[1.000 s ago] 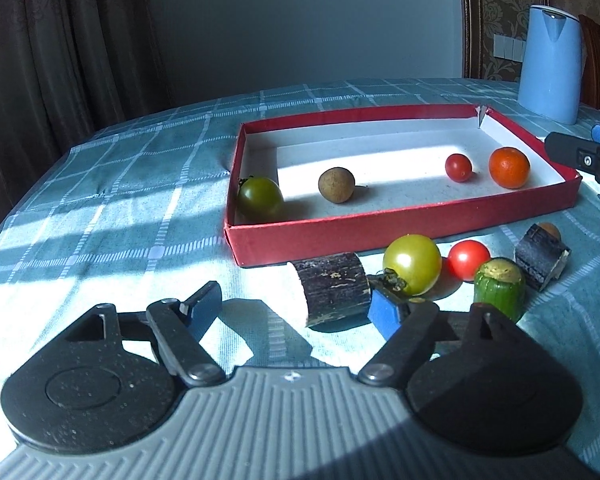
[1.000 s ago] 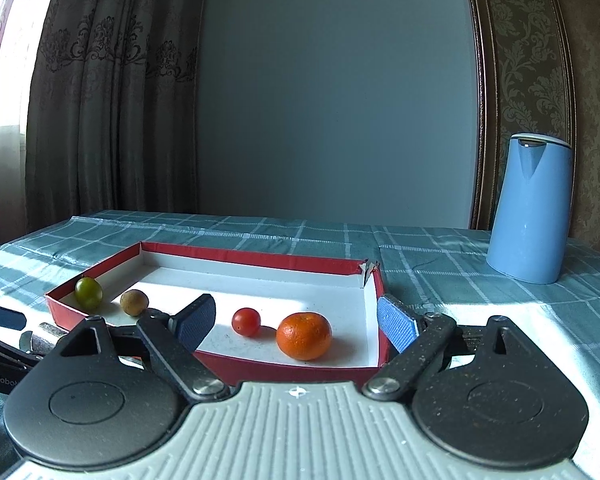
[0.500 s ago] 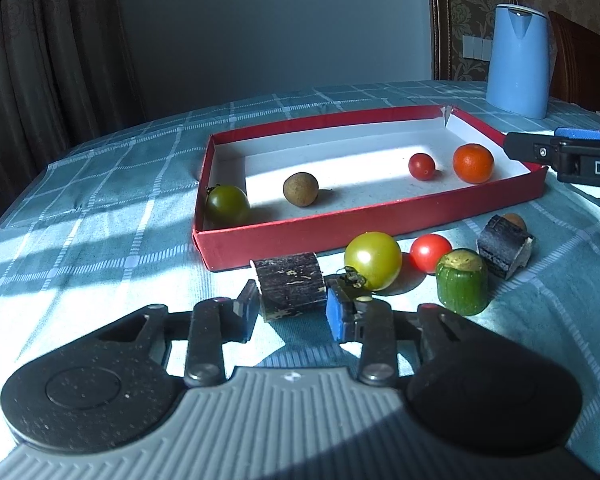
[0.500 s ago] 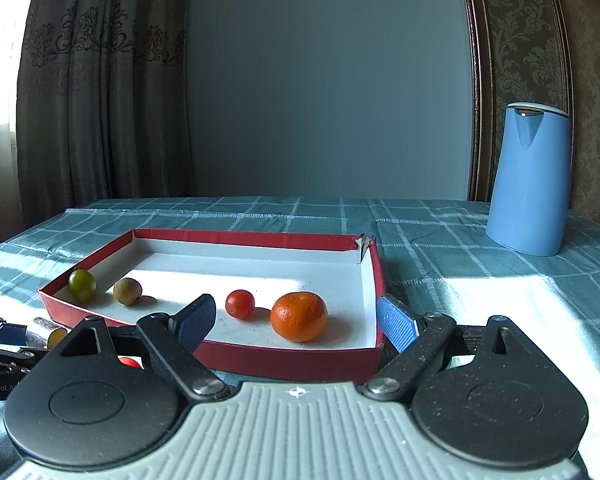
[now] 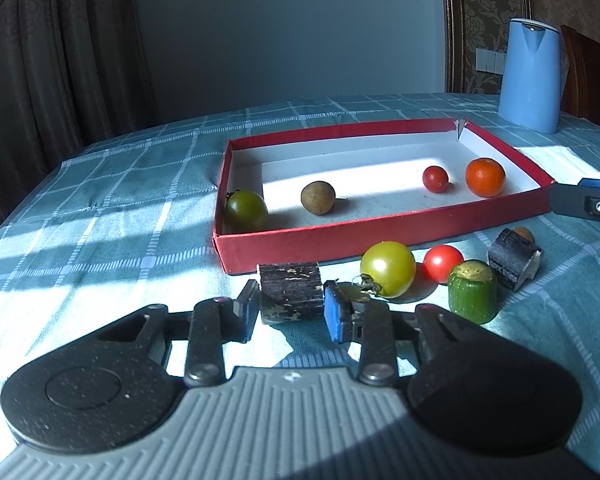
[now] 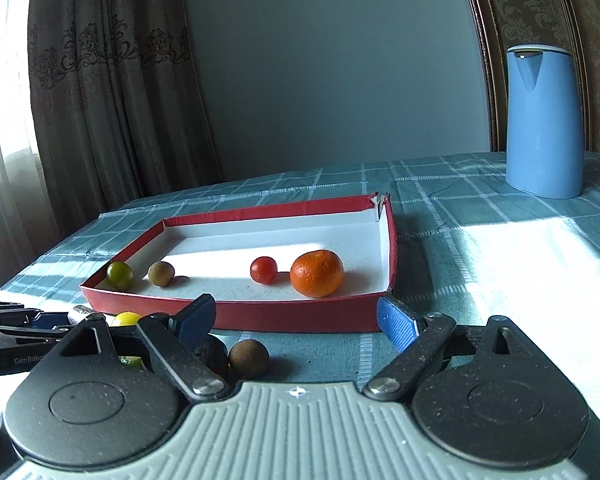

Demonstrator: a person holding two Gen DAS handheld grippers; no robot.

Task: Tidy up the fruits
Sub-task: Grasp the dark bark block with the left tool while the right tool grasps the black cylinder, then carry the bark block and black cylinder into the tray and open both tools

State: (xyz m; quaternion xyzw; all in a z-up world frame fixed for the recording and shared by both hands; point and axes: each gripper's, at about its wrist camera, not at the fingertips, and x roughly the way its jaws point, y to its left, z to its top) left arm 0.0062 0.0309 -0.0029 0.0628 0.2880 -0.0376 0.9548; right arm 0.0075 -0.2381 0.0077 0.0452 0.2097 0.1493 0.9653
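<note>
Both pads of the left gripper clamp the dark bark-covered chunk; a yellow tomato sits just right. Right gripper gapes empty.

Red box, shallow, white inside: green tomato in near-left corner, brown longan, cherry tomato, orange at right. Outside, near: dark cane piece, yellow tomato, red tomato, cucumber stub upright.

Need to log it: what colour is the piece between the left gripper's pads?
Dark purple-black with pale flecks, the cut cane piece; clearest in the left wrist view.
</note>
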